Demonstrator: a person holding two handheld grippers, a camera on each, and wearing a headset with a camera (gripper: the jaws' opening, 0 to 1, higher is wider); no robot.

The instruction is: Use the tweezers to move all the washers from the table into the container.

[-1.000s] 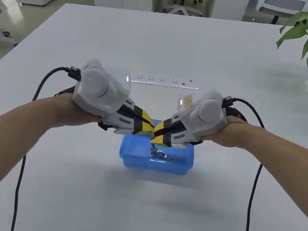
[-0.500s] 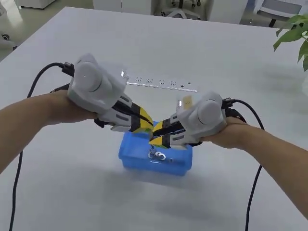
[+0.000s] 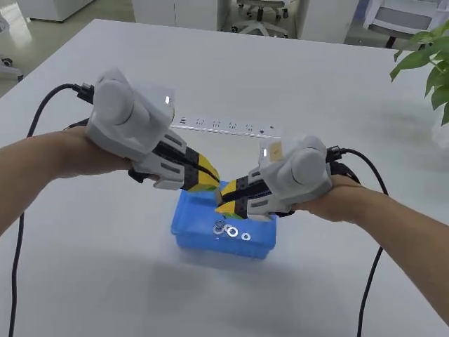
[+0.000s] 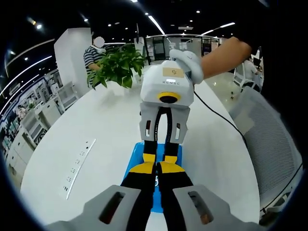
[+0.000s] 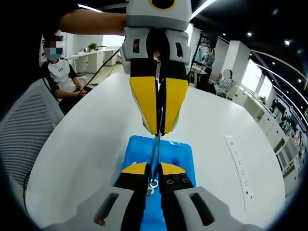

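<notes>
Left tool (image 3: 208, 181) and right tool (image 3: 221, 205) clamp the tweezers (image 5: 156, 144) over the container (image 3: 184, 236), seemingly to drop a washer (image 5: 153, 183).

The left gripper (image 3: 205, 181) is hiding the upper part of the tweezers (image 5: 156, 144) between its closed jaws. Both grippers are covering the blue container's (image 3: 210, 242) far rim. The right gripper's (image 3: 223, 206) jaws are flanking the tweezers too closely to tell whether they are pressing them. The right edge is cropping the plant (image 3: 424, 63).
</notes>
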